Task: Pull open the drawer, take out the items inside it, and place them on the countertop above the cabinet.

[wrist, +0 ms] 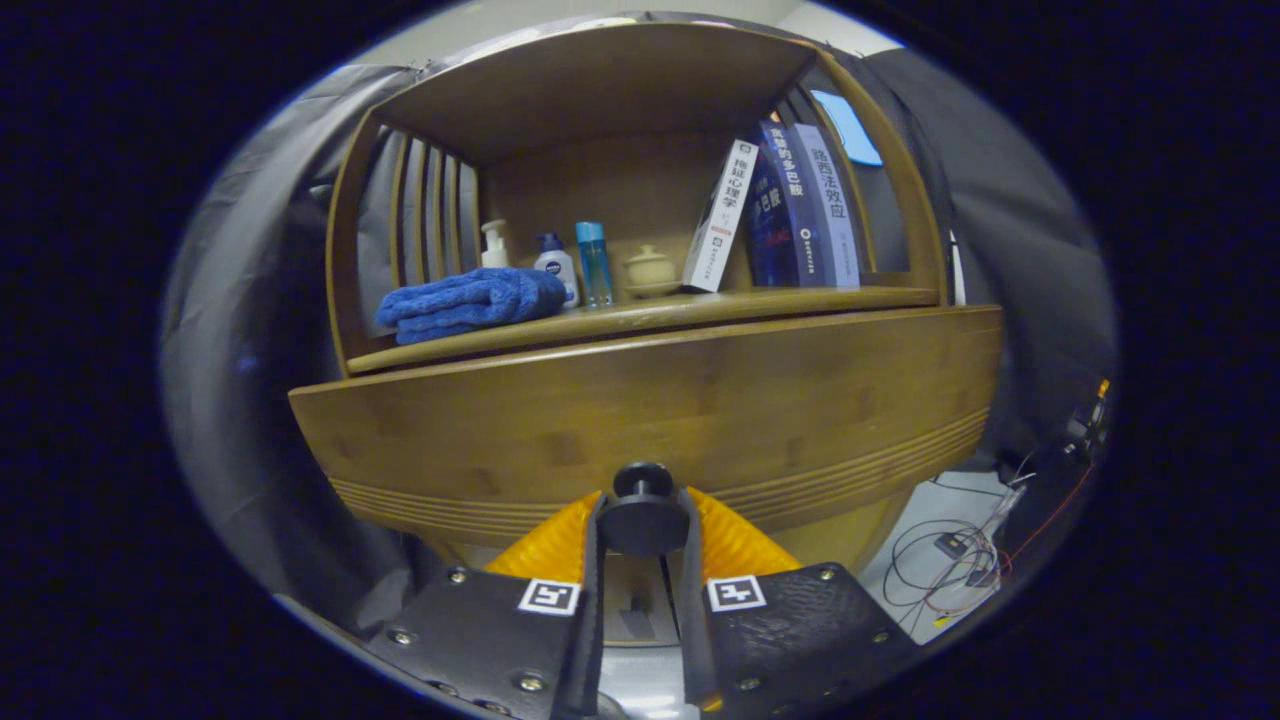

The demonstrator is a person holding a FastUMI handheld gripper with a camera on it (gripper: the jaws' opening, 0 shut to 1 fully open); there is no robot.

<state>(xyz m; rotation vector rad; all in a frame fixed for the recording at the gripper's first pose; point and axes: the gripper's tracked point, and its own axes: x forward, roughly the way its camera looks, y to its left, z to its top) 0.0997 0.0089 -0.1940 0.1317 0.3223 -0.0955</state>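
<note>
A: Where the gripper (643, 525) meets the drawer (650, 410), what holds?
B: Both fingers clamp its round dark knob (643, 510); the wooden, grooved drawer front runs crosswise, beneath the countertop (640, 318).

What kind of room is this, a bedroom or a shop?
Probably neither: it looks like a test booth set up like a home. A wooden cabinet holds books and a blue towel, and the gripper grips its drawer knob; cables lie on the floor.
</note>
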